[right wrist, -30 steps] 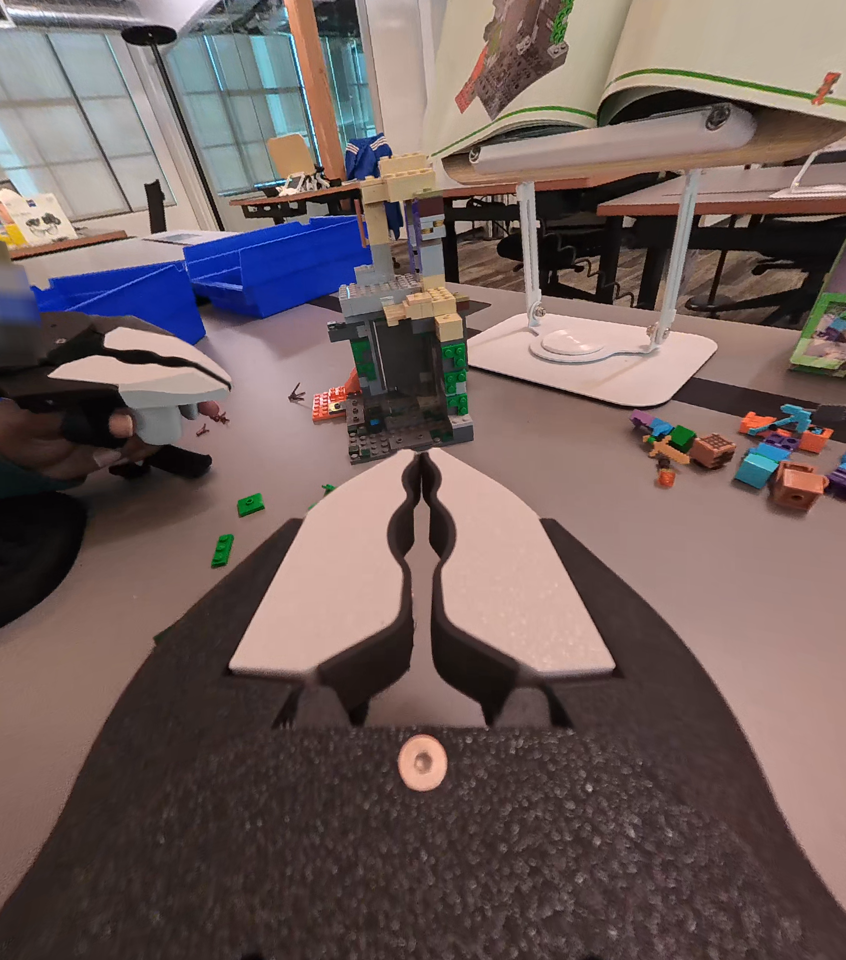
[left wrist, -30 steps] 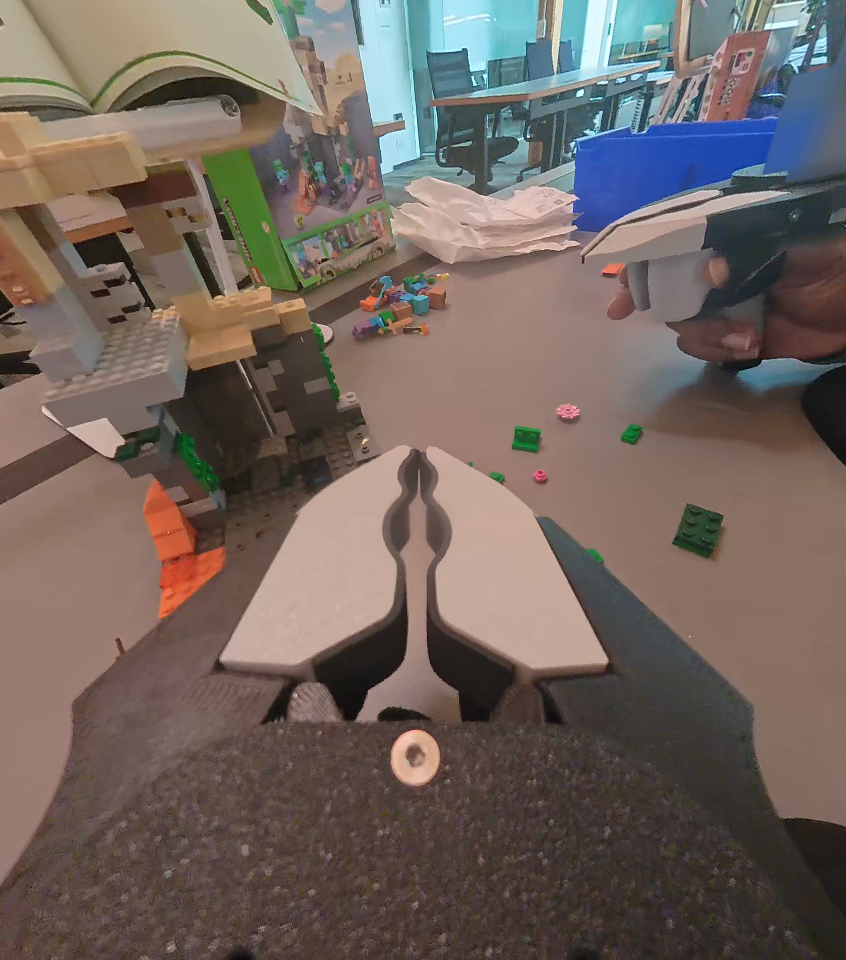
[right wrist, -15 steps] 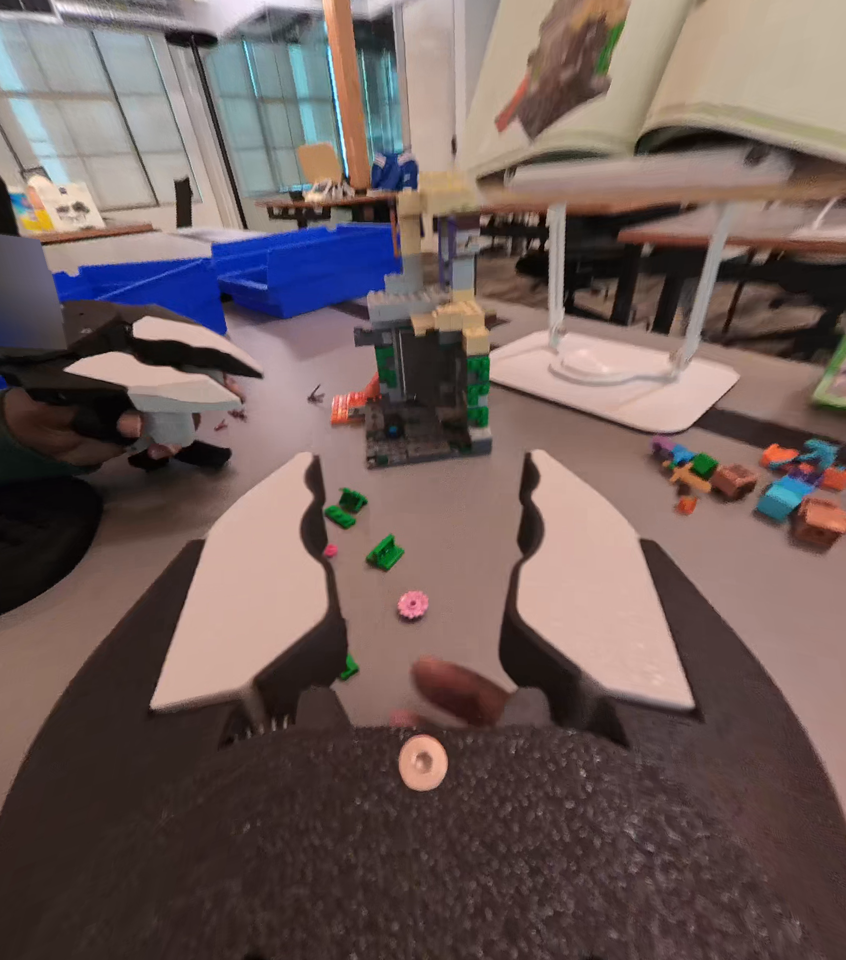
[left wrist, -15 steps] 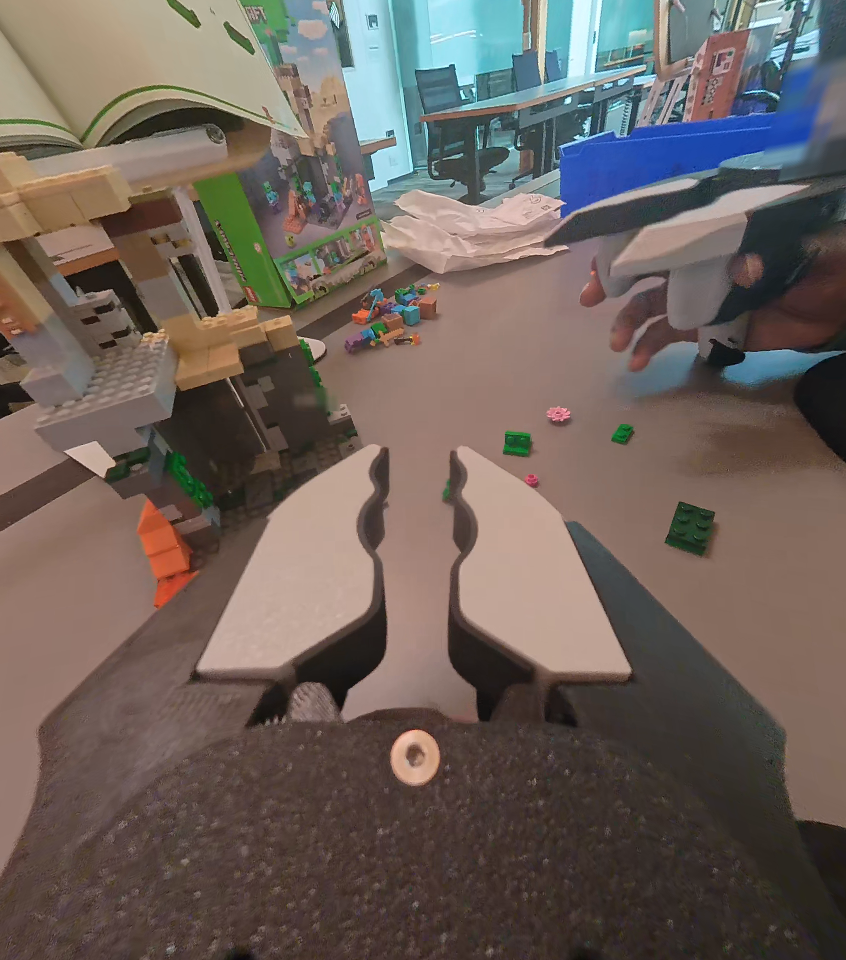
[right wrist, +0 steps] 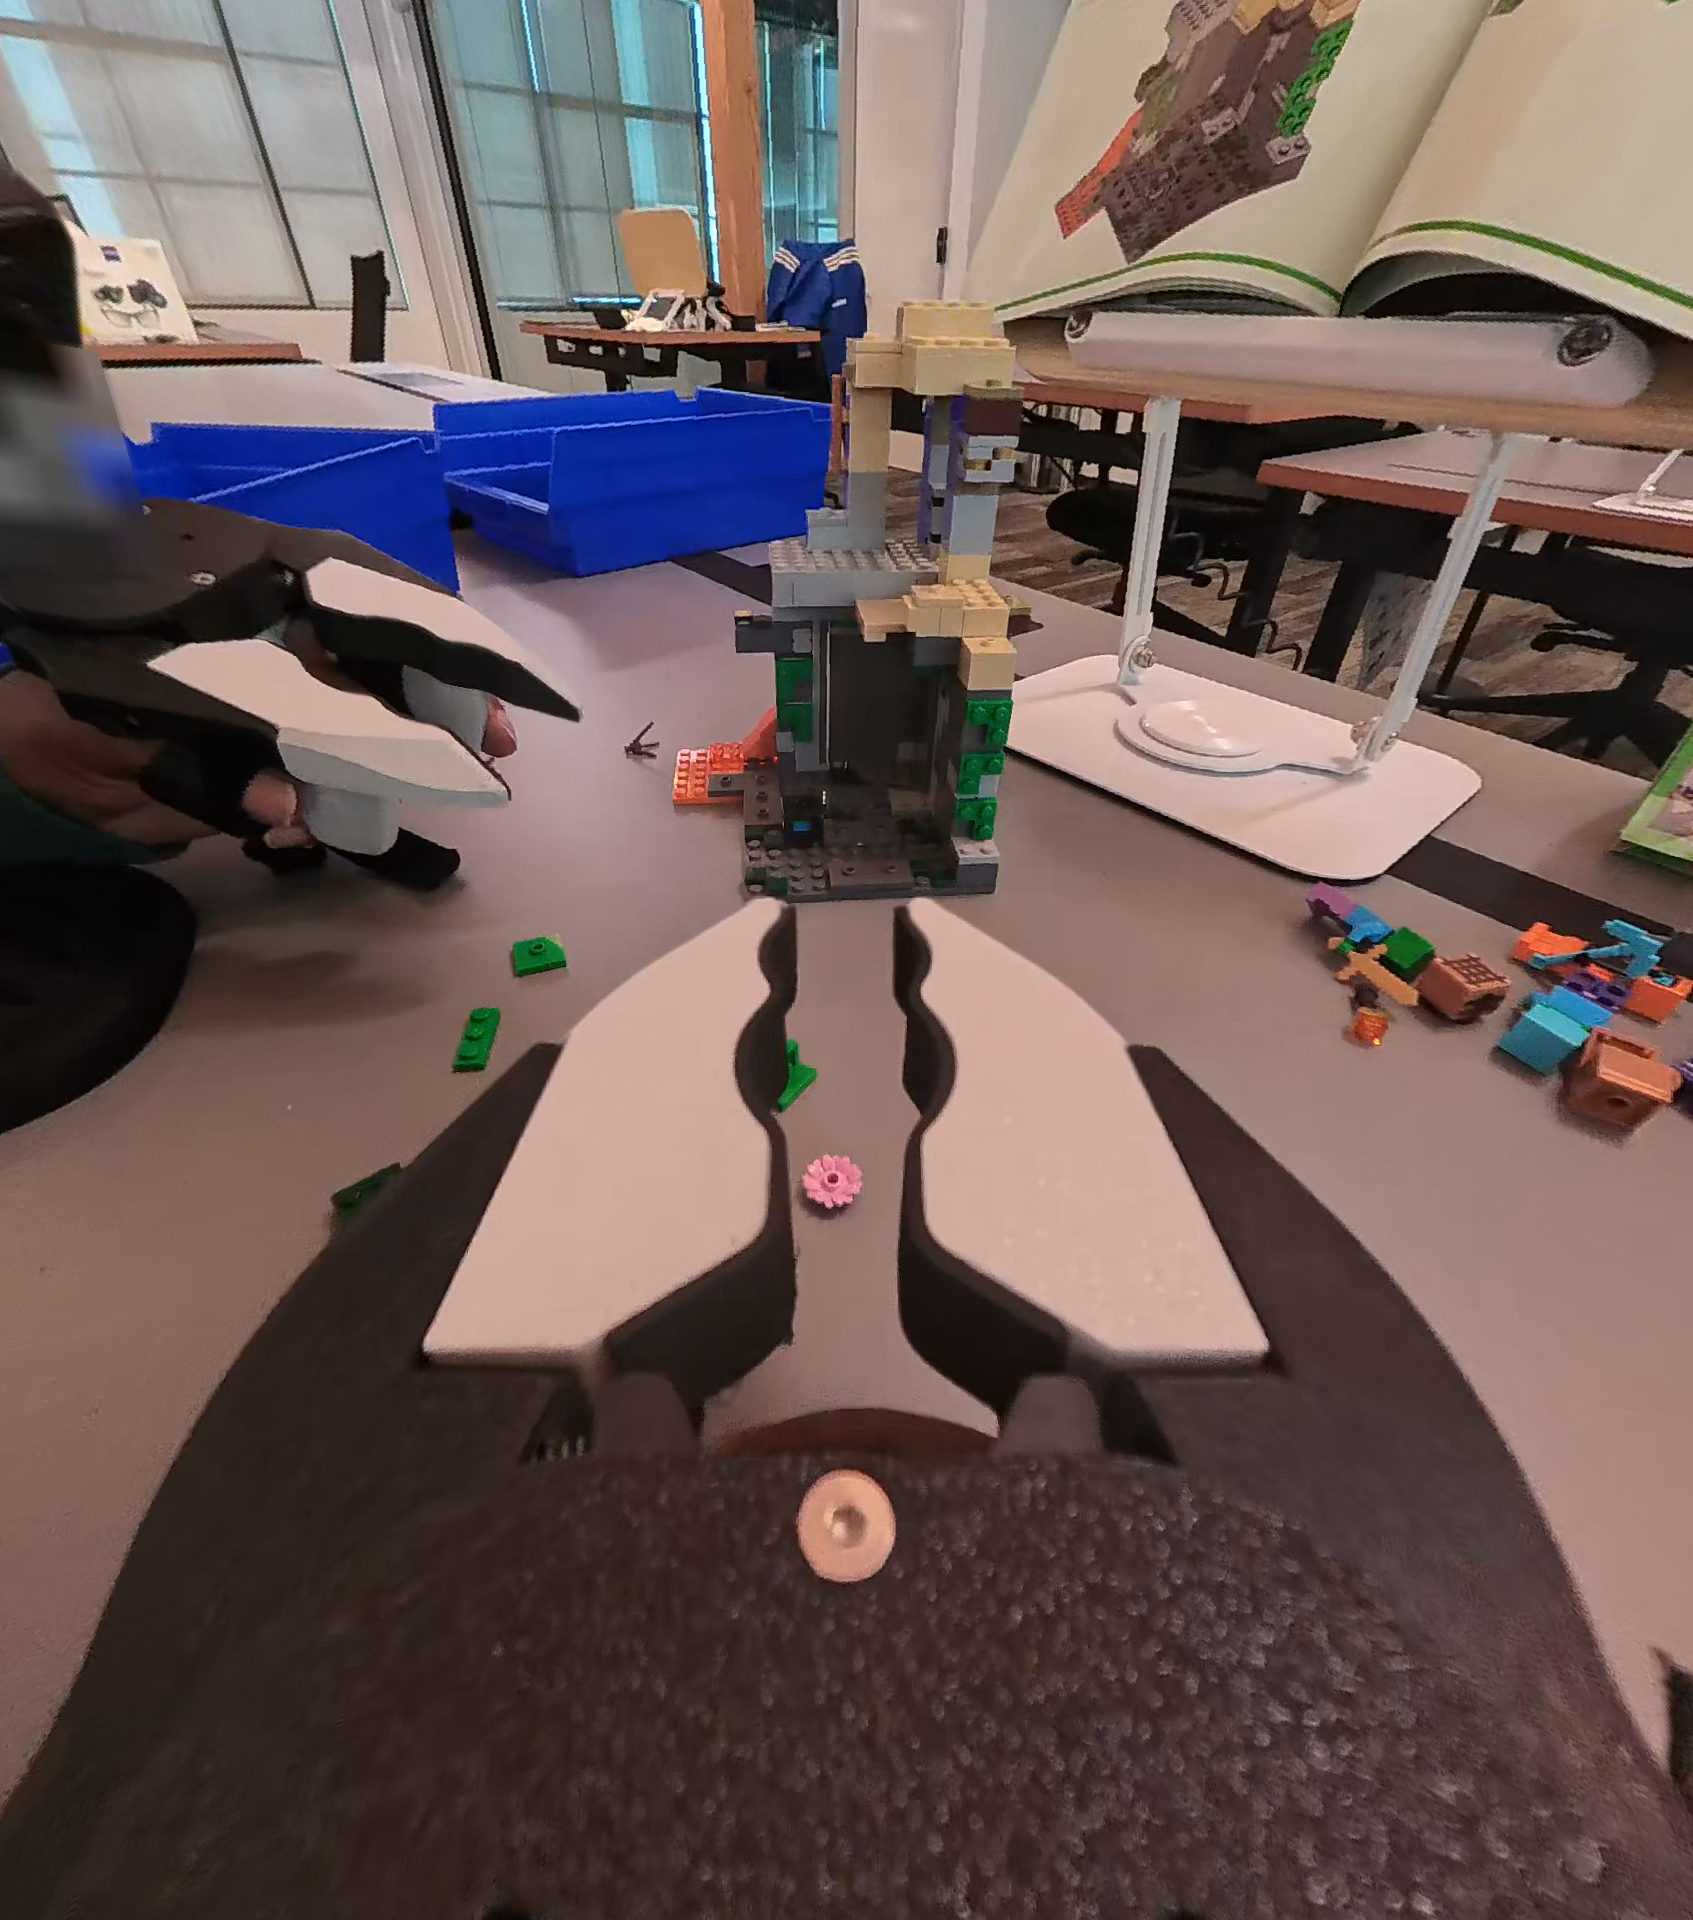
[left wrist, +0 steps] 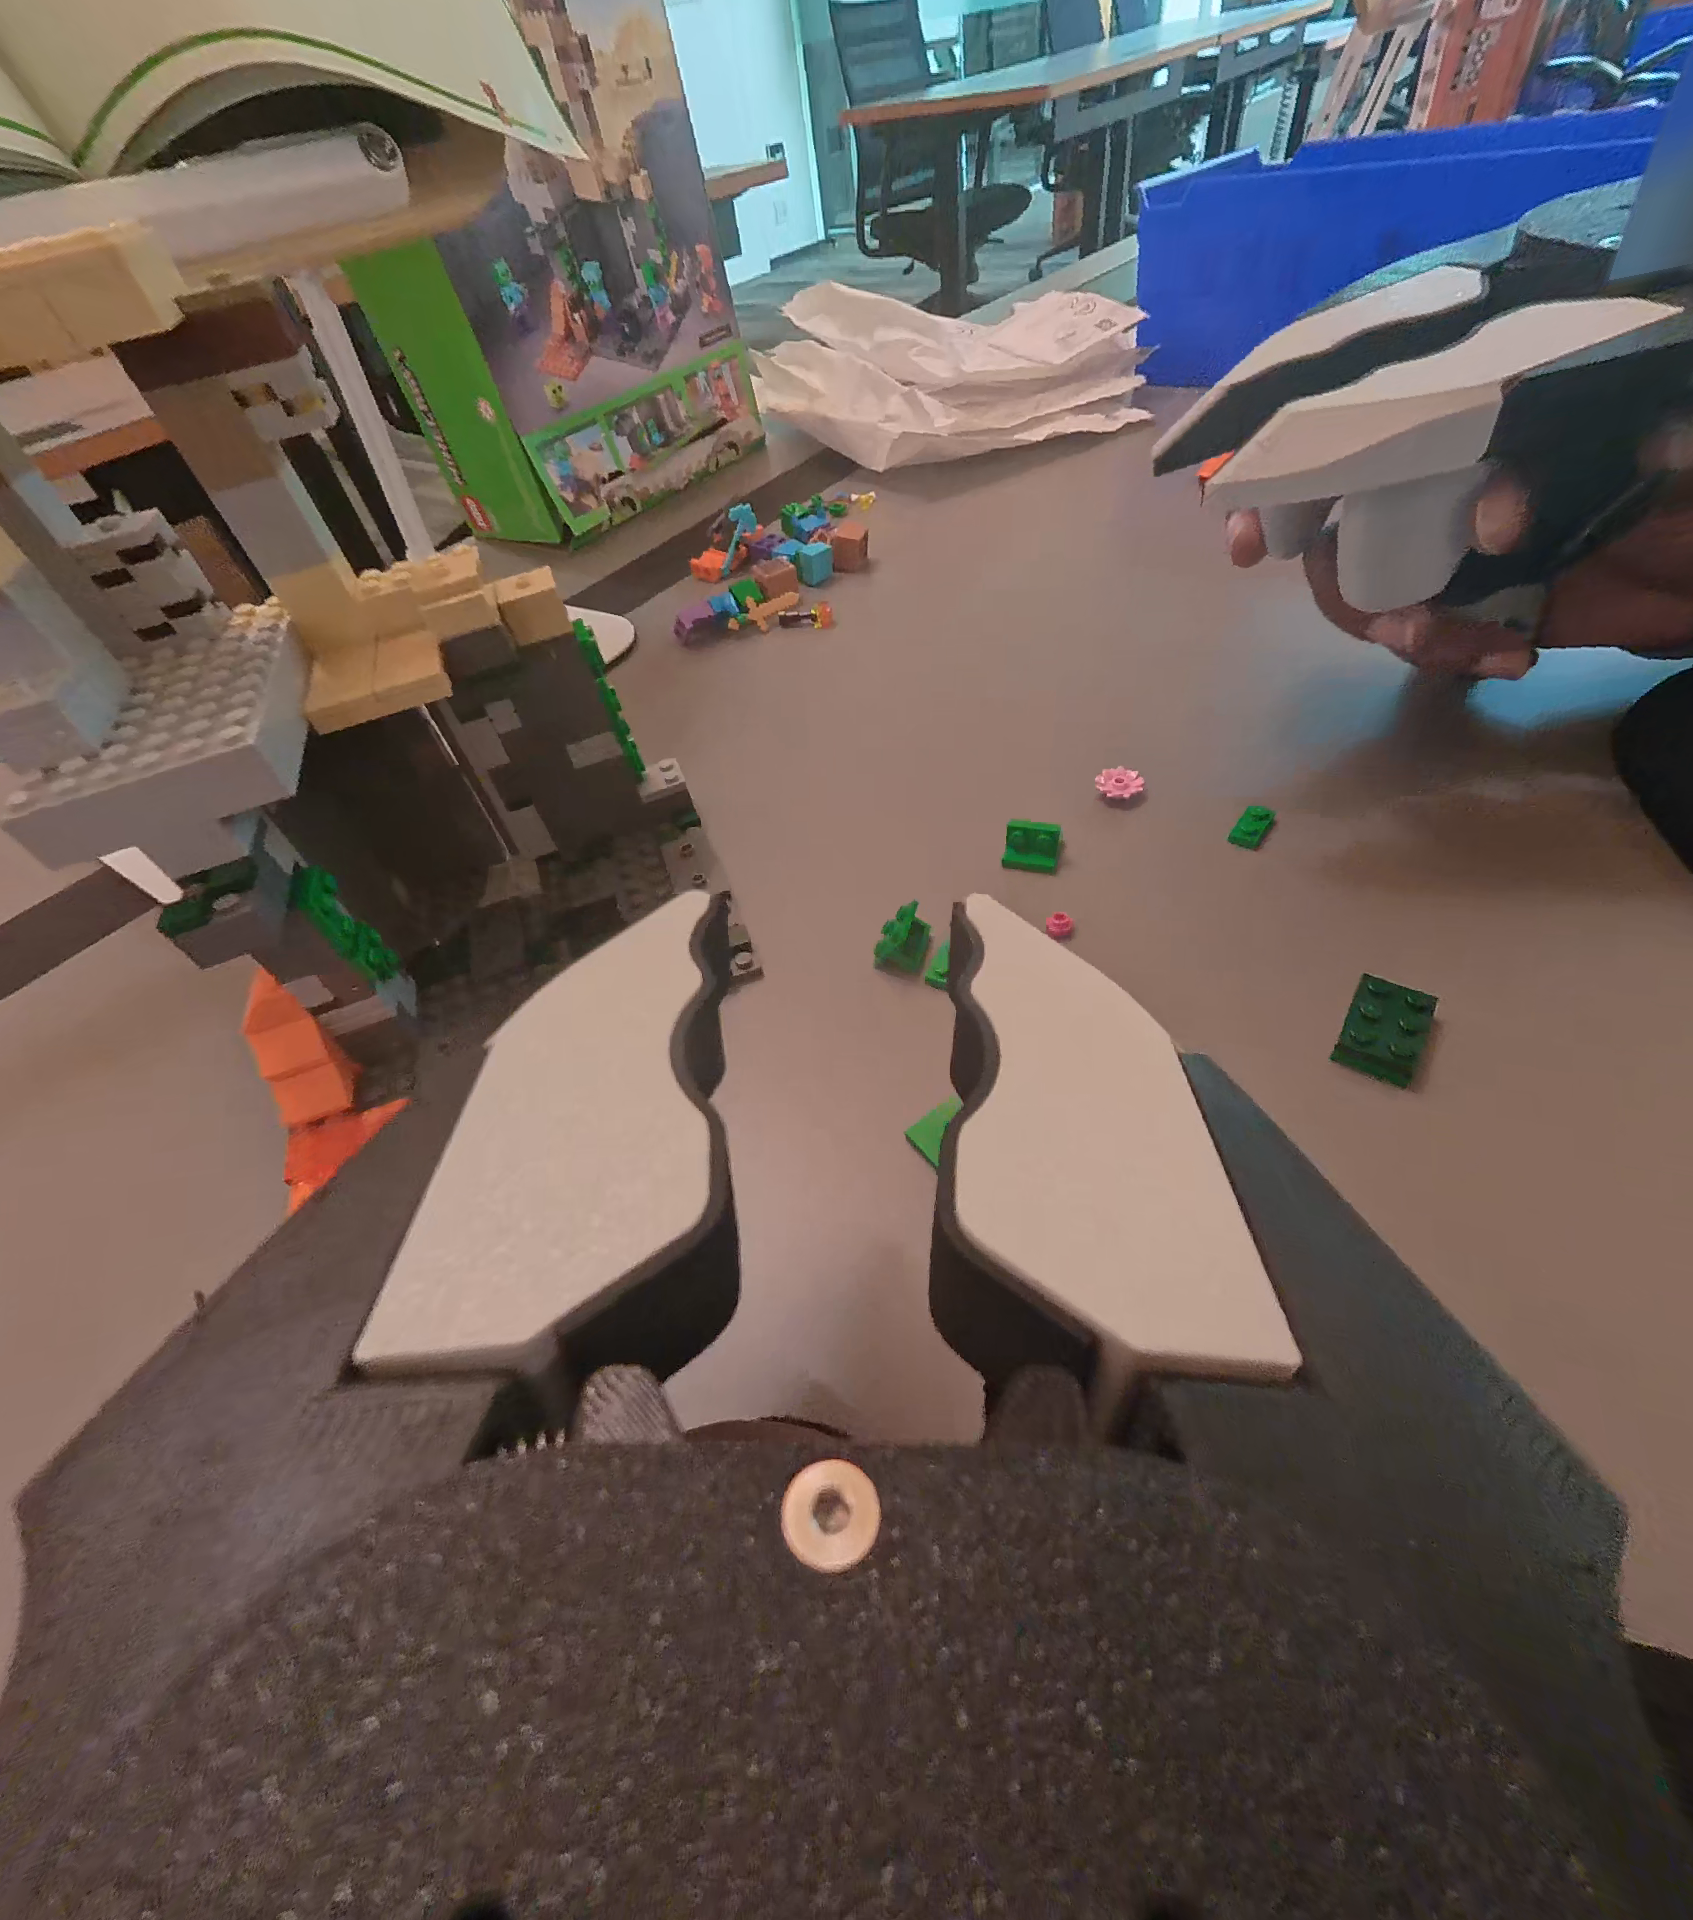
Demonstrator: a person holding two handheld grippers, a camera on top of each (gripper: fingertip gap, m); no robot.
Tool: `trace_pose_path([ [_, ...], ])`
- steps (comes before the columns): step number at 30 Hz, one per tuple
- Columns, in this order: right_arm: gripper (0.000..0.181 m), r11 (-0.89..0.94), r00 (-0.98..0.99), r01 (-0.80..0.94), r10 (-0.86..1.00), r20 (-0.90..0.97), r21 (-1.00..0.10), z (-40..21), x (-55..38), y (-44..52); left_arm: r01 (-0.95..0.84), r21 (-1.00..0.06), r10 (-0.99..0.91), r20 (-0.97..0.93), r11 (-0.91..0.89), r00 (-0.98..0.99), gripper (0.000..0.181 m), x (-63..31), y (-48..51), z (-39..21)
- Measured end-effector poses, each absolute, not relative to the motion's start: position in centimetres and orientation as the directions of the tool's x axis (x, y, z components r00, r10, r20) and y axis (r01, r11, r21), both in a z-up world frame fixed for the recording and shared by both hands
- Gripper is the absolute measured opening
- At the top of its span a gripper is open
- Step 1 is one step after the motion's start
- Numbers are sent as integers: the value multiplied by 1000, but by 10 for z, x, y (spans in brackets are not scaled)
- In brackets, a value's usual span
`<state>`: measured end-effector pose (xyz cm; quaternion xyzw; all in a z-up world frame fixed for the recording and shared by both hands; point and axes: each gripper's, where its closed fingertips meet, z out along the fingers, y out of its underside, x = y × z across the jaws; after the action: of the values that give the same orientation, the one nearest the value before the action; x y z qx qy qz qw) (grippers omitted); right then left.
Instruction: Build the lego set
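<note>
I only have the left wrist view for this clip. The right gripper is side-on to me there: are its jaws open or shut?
Observer: Open. The right wrist view shows a clear gap in the right gripper, with nothing held.
Operator: What shows through that gap?
Observer: The pink flower-shaped lego piece, lying on the grey table and touching neither jaw.
Operator: And the tower's front?
Observer: The grey, tan and green lego tower has an open dark chamber facing the right gripper.
</note>
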<state>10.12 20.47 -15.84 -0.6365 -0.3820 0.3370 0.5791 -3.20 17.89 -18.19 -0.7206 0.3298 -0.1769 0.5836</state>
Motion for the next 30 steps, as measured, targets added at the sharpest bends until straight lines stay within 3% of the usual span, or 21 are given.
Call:
trace_pose_path([
  [4, 0, -43, 480, 126, 877, 23, -991, -165, 101, 206, -300, -945, -714, -121, -129, 690, 38, -24, 181, -189],
  [17, 0, 18, 450, 159, 889, 88, -987, -169, 100, 203, -574, -768, -844, -85, -282, 529, 29, 10, 211, -240],
  [21, 0, 22, 451, 168, 887, 96, -986, -170, 99, 203, -616, -733, -850, -99, -289, 517, 9, 8, 215, -246],
  [30, 0, 18, 457, 170, 885, 95, -985, -171, 99, 205, -799, -601, -817, -475, 30, 327, 4, -1, 191, -234],
])
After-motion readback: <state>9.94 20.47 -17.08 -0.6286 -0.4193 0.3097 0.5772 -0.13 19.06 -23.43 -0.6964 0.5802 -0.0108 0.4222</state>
